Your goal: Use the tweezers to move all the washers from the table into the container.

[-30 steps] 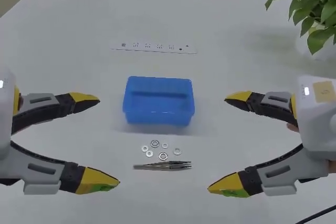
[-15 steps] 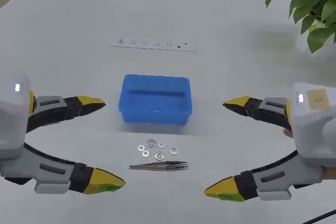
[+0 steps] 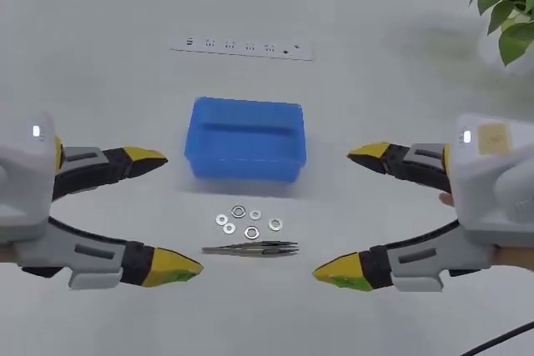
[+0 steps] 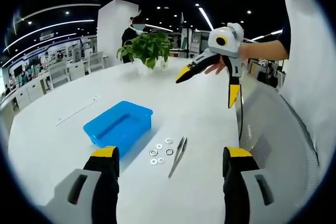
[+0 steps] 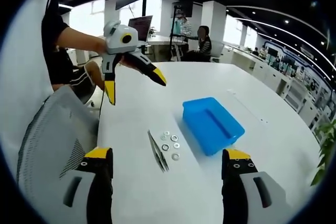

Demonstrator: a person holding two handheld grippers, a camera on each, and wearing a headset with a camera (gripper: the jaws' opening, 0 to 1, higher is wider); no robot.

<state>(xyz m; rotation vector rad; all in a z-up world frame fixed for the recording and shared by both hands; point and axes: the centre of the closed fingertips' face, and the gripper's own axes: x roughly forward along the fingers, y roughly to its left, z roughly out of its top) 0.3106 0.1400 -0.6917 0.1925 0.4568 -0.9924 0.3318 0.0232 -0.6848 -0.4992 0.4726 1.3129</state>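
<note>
- White bench (image 3: 100,89): blue plastic container (image 3: 245,137), silver metal washers (image 3: 248,223) near it, metal tweezers (image 3: 250,248) just beside them.
- Left gripper (image 3: 183,212), right gripper (image 3: 332,213): fingers (image 3: 138,156) wide open, empty.

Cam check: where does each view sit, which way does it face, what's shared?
Head view: on the headset, looking forward and down at the table; left hand-held gripper and right hand-held gripper show at the sides, open.
Left gripper view: on the left hand-held gripper, looking along its jaws across the table; the person's hand holds the right one opposite.
Right gripper view: the mirror, facing the left one and the person's arm.
All share container, washers, tweezers.
</note>
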